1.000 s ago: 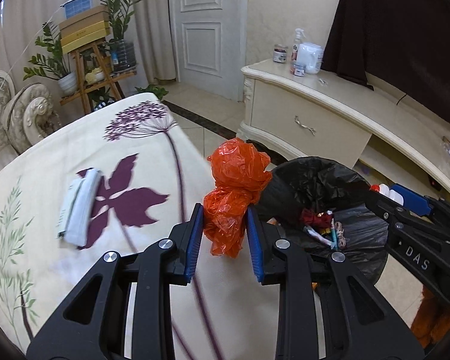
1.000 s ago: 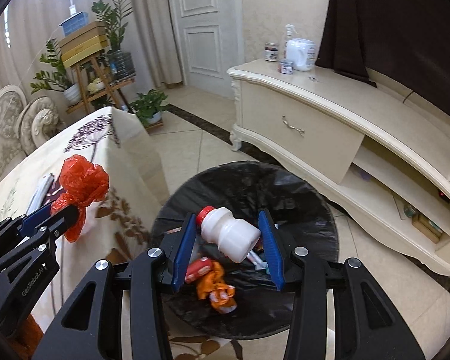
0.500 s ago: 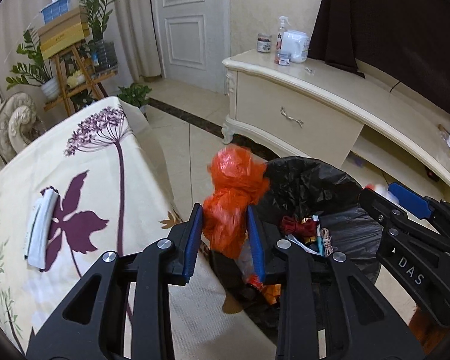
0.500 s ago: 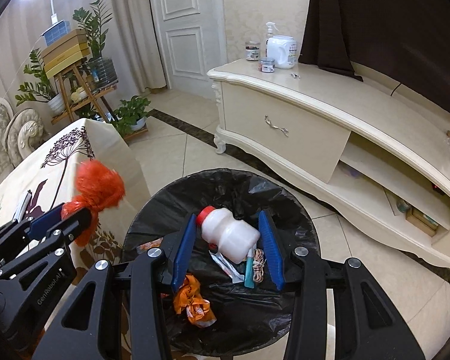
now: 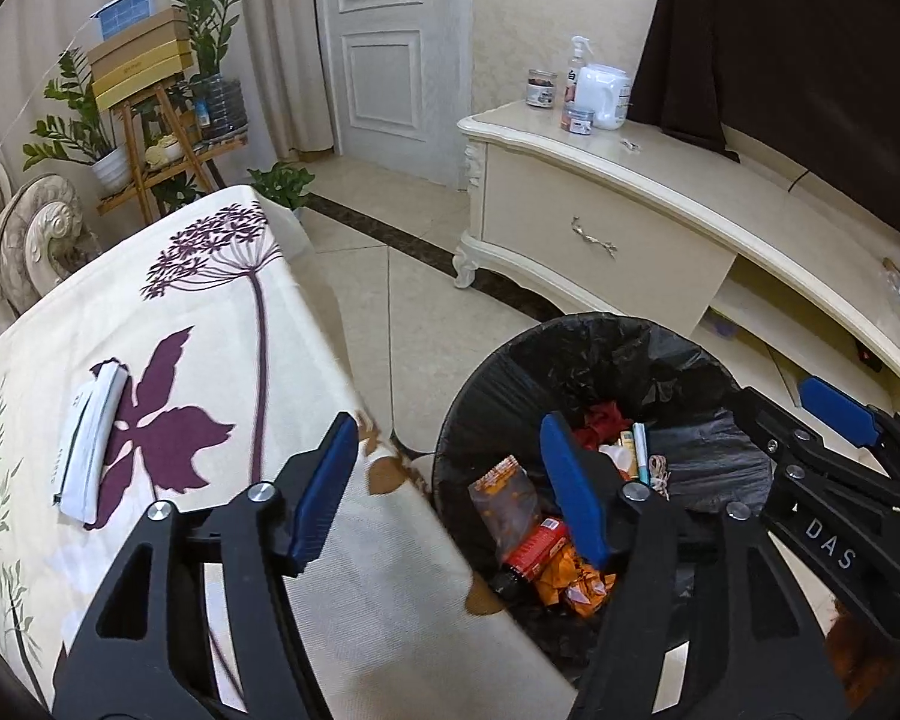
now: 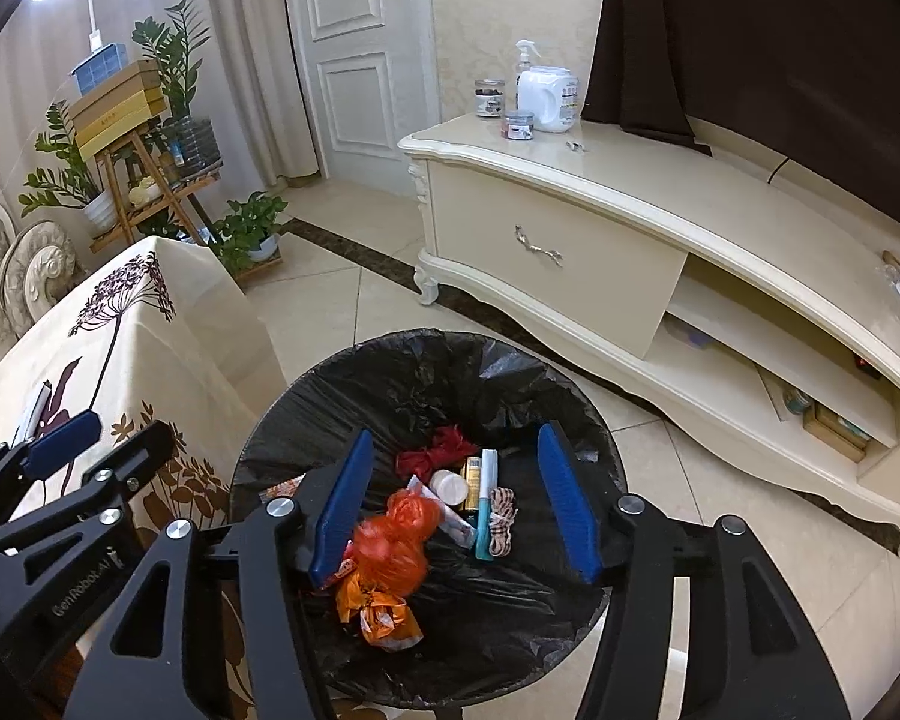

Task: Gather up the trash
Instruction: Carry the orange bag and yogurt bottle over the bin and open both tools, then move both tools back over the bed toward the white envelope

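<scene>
Both tongs are spread wide with nothing held: right tongs (image 6: 450, 501) over the bin (image 6: 330, 378), left tongs (image 5: 450, 489) at the bench (image 5: 354, 600) edge. The white packet (image 5: 90, 441) is left lying lengthwise near the bench's left edge, nearer the left tongs.

The right gripper (image 6: 453, 501) hangs over the bin (image 6: 306, 420), jaws wide apart with nothing between them. In the bin lie an orange bag (image 6: 393, 546), a white bottle (image 6: 450, 486), a red wad (image 6: 441, 447) and a pen (image 6: 486, 504). The left gripper (image 6: 99, 429) shows at left, over the desk (image 6: 168, 330).
</scene>
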Available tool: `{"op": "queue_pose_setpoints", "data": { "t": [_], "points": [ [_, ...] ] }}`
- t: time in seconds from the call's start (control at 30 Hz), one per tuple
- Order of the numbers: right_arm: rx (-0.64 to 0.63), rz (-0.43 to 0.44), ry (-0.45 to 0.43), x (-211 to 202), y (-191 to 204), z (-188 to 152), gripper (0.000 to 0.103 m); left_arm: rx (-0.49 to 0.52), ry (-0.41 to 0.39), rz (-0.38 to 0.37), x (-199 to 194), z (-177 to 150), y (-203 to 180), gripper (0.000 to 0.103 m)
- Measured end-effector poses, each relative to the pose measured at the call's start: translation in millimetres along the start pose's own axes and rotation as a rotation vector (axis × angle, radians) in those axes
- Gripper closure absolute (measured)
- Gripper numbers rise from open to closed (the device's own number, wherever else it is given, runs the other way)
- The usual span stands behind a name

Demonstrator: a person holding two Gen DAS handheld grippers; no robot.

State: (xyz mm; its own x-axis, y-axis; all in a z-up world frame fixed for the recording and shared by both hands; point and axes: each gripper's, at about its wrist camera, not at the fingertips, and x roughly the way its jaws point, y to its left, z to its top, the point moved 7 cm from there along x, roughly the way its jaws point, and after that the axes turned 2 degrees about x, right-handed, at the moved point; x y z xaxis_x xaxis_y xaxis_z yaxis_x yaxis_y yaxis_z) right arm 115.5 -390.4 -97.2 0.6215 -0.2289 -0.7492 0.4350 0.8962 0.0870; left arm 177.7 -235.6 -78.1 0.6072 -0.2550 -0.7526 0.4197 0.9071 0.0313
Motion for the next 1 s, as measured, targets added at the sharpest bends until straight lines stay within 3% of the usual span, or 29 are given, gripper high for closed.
{"op": "queue_pose_setpoints", "data": {
  "t": [0.4,1.0],
  "points": [
    [-0.051,0.051,0.015,-5.1,51.4,-9.6,0.041,-0.064,0.015,0.068,-21.7,-21.3,65.7,0.034],
    [-0.269,0.295,0.054,-13.4,239.3,-22.3,0.04,-0.255,0.044,0.273,-67.0,-75.2,240.8,0.034]
  ]
}}
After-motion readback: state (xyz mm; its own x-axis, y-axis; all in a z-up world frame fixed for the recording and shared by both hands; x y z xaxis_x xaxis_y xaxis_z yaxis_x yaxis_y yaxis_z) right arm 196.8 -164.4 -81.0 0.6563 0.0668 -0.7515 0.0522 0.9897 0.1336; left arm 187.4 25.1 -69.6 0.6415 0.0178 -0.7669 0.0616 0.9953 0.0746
